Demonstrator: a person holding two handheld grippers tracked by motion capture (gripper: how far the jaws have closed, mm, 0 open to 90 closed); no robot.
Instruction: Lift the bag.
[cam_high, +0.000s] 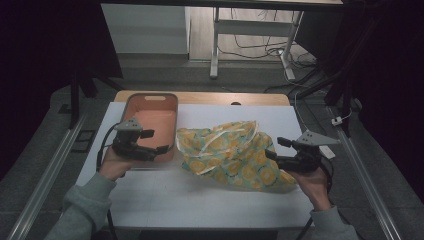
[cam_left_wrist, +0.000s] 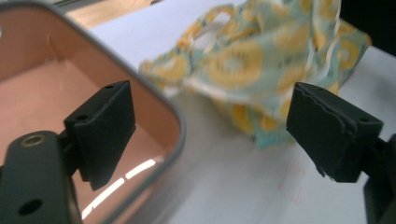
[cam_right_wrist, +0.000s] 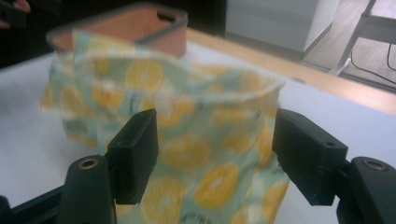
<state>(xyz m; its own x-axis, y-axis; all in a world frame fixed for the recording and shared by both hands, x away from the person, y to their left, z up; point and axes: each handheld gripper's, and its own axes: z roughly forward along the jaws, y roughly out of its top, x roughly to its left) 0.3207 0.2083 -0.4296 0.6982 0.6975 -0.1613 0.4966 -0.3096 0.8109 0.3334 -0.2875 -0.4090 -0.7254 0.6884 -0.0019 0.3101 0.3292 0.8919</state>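
My right claw (cam_high: 274, 148) is spread wide, jaws on either side of the near-right end of the cloth (cam_high: 232, 152) but not yet pinching it; in the right gripper view the fabric (cam_right_wrist: 177, 126) sits between and just beyond the jaws. My left claw (cam_high: 156, 141) is also spread, empty, hovering over the tray's (cam_high: 172, 107) near-right corner, with the cloth (cam_left_wrist: 261, 60) ahead of it. The cloth lies crumpled mid-tabletop, just right of the tray, its long axis running from the far-left down to the near-right. My right claw is nearer, so I judge it should close first.
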